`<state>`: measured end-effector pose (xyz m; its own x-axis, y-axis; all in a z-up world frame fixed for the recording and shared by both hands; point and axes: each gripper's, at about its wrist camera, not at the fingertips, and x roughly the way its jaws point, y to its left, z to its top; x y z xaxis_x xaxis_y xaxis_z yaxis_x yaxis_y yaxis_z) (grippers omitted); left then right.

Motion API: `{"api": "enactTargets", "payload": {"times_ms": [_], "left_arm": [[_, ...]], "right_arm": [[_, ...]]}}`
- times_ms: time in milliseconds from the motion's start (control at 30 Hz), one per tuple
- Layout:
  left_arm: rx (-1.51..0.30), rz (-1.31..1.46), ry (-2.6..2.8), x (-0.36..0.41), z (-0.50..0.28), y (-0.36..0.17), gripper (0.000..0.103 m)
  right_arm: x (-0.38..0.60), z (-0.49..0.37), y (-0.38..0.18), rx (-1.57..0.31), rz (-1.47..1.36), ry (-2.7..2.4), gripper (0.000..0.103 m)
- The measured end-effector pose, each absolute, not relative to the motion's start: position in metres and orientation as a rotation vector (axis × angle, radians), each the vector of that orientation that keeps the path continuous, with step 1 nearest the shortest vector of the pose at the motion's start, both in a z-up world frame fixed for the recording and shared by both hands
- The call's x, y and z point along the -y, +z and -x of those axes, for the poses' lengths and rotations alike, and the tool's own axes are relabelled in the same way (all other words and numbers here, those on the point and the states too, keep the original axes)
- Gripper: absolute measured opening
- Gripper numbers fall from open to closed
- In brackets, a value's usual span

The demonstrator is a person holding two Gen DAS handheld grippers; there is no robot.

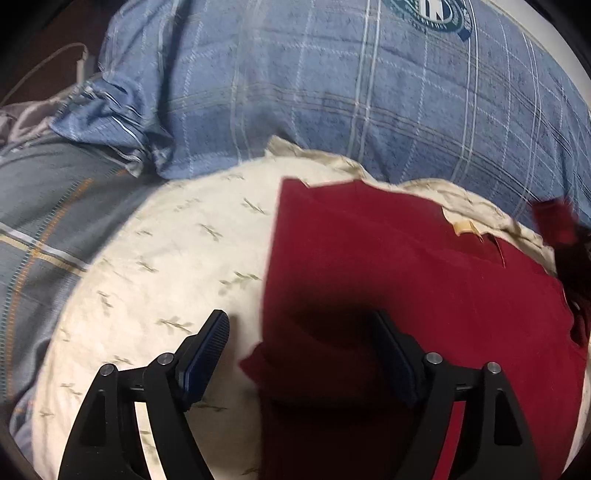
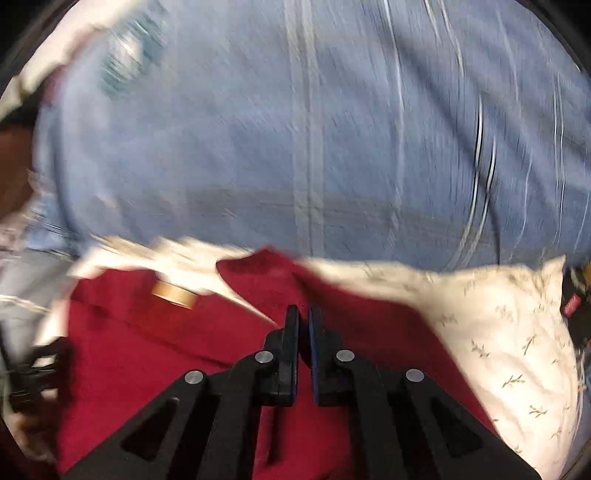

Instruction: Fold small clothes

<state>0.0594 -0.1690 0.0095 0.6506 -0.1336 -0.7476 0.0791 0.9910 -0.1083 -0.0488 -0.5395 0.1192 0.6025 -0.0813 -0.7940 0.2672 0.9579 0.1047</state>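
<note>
A dark red garment (image 1: 399, 266) lies spread on a cream pillow (image 1: 155, 266), its tan neck label (image 1: 466, 226) near the far edge. My left gripper (image 1: 301, 332) is open, its jaws straddling the garment's left edge and a bunched corner (image 1: 266, 363). In the right wrist view my right gripper (image 2: 303, 317) is shut on a raised fold of the red garment (image 2: 258, 266), lifting it over the cream pillow (image 2: 498, 325). The tan label (image 2: 173, 293) shows to the left. The right view is motion-blurred.
A blue plaid bedcover (image 1: 332, 92) with a round emblem (image 1: 428, 14) lies behind the pillow, and fills the right view's background (image 2: 314, 129). A grey-blue plaid cloth (image 1: 48, 206) lies at the left. A white cable (image 1: 55, 55) runs at the far left.
</note>
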Motion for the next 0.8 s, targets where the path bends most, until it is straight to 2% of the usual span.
{"api": "enactTargets", "payload": {"times_ms": [133,300,400,500,567,633,700,733,767,800], "left_arm": [[-0.806,0.094,-0.102,0.159,-0.050,0.024,0.077],[-0.744,0.179,-0.095,0.134,-0.033,0.044,0.077],[-0.703,0.217,-0.077,0.116,-0.024,0.051,0.078],[-0.683,0.268,-0.066,0.102,-0.020,0.051,0.078],[-0.693,0.287,-0.079,0.101,-0.023,0.047,0.078],[-0.702,0.255,-0.098,0.107,-0.027,0.044,0.077],[-0.705,0.233,-0.135,0.112,-0.028,0.045,0.077],[-0.704,0.238,-0.158,0.113,-0.032,0.045,0.077],[-0.704,0.245,-0.194,0.116,-0.032,0.045,0.077],[-0.714,0.248,-0.240,0.120,-0.031,0.046,0.077]], "right_arm": [[0.499,0.062,0.173,-0.852,-0.296,0.055,0.004],[0.405,0.046,0.185,-0.931,-0.243,0.399,0.004],[0.367,0.011,0.157,-0.996,-0.215,0.451,0.004],[0.351,-0.040,0.101,-1.094,-0.235,0.442,0.004],[0.349,-0.070,0.057,-1.140,-0.177,0.314,0.010],[0.358,-0.079,0.031,-1.158,-0.149,0.199,0.010],[0.370,-0.072,0.024,-1.142,-0.261,0.197,0.010],[0.376,-0.061,0.029,-1.121,-0.308,0.205,0.013],[0.380,-0.048,0.036,-1.102,-0.315,0.209,0.028],[0.383,-0.033,0.044,-1.080,-0.311,0.214,0.038]]}}
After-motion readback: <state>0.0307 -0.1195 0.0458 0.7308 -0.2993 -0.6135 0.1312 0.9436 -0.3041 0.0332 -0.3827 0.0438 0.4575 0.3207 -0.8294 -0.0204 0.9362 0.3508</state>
